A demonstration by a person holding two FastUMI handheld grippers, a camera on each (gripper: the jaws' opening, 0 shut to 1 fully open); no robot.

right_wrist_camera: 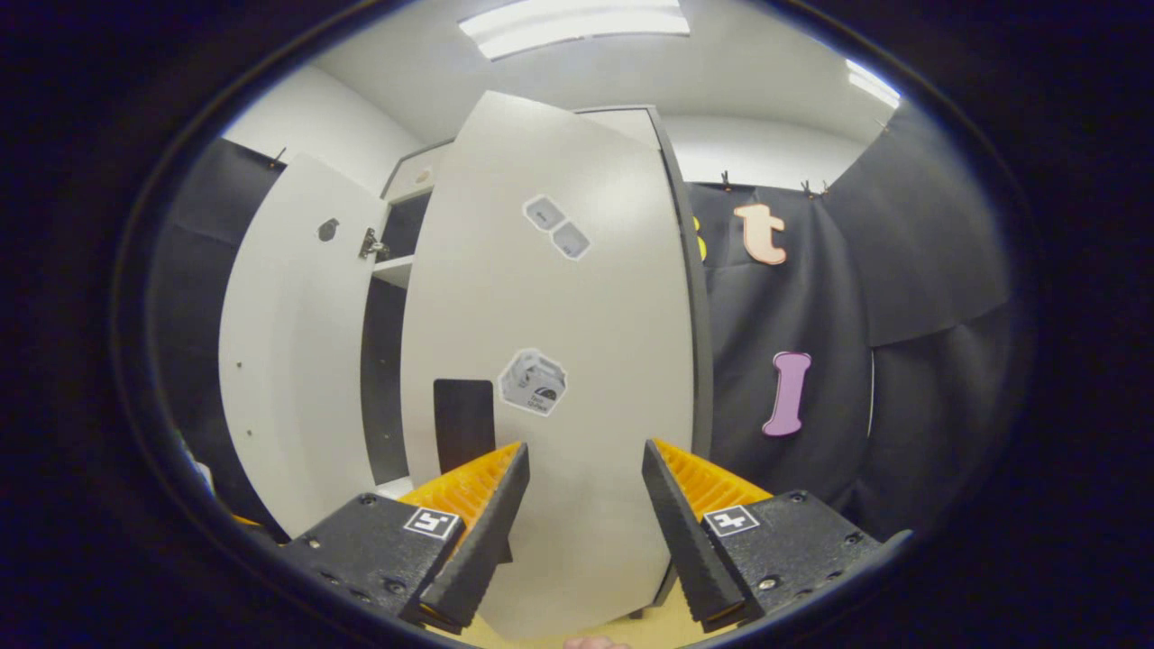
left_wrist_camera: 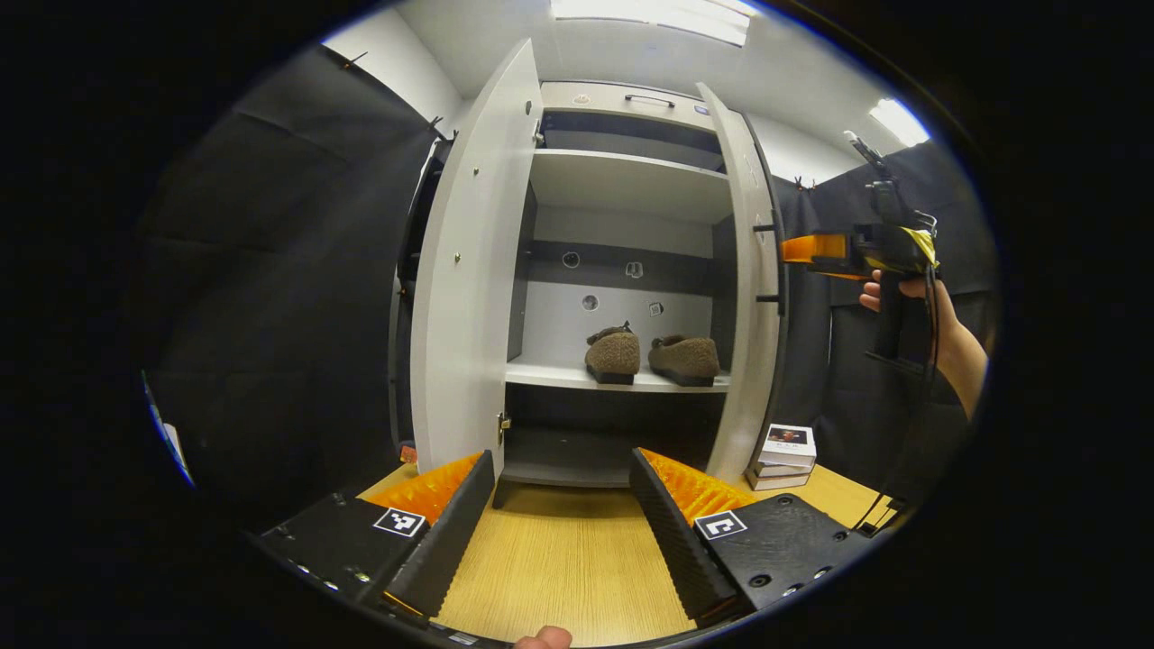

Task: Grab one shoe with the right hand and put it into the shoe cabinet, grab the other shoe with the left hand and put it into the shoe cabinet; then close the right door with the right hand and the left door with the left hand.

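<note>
Both jaws stood open and empty; right gripper (right_wrist_camera: 584,505) faced the right door (right_wrist_camera: 550,361), probably light, rigid; pushing its flat outer face near the free edge looked best; both shoes (left_wrist_camera: 651,356) sat shelved

Black cloth walls (left_wrist_camera: 297,297), wooden tabletop (left_wrist_camera: 568,559), ceiling lights (right_wrist_camera: 577,22), perhaps boxes (left_wrist_camera: 784,455).

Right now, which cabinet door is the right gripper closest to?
The right door: the right gripper faces its outer face close up; the left door stands farther off.
</note>
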